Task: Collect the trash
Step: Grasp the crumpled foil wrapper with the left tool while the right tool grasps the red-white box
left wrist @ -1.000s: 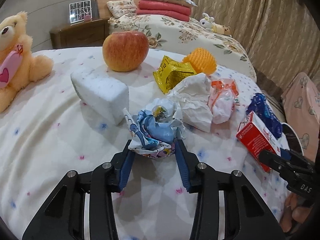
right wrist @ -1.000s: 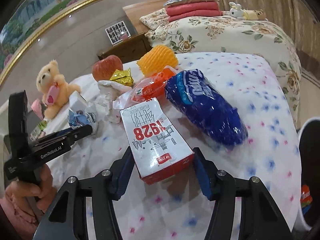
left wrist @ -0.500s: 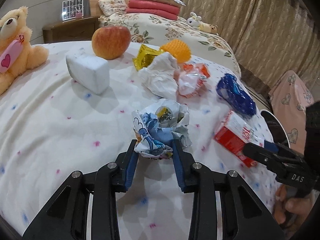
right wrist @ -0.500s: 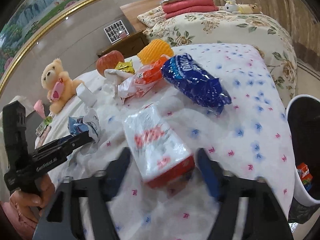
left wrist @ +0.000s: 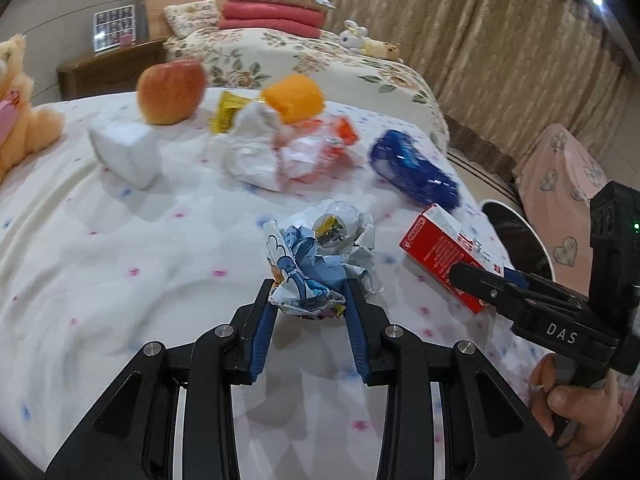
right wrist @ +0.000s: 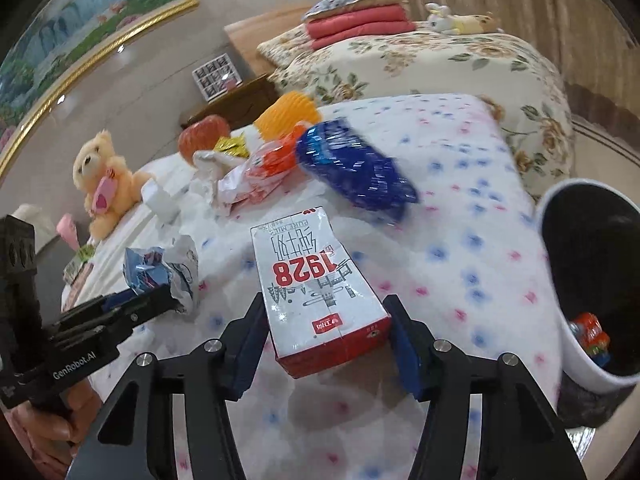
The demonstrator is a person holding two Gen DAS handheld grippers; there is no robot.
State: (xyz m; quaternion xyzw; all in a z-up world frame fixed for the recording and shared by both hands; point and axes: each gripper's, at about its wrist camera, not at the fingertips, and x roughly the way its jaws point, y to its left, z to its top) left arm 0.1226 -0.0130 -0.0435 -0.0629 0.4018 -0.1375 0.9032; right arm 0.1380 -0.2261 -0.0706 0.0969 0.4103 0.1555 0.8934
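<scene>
My left gripper (left wrist: pixel 310 304) is shut on a crumpled blue-and-white wrapper (left wrist: pixel 320 256) and holds it above the bed. My right gripper (right wrist: pixel 326 328) is shut on a red-and-white milk carton (right wrist: pixel 316 280), lifted off the sheet; the carton also shows in the left wrist view (left wrist: pixel 444 252). A white bin (right wrist: pixel 560 280) with a dark inside stands at the bed's right edge, with some coloured trash at its bottom. On the bed lie a blue packet (right wrist: pixel 356 168), an orange-white wrapper (right wrist: pixel 260 168), crumpled white paper (left wrist: pixel 252 152) and a yellow wrapper (left wrist: pixel 226 114).
An apple (left wrist: pixel 170 92), an orange foam net (left wrist: pixel 294 98), a white foam block (left wrist: pixel 126 150) and a teddy bear (right wrist: pixel 104 184) are on the flowered sheet (left wrist: pixel 120 264). A second bed (right wrist: pixel 420 64) and curtains stand behind. A pink chair (left wrist: pixel 568 172) is right of the bin.
Both grippers have drawn back and to the right with their loads. The other trash on the bed now lies farther off, and the bin has come into the right wrist view.
</scene>
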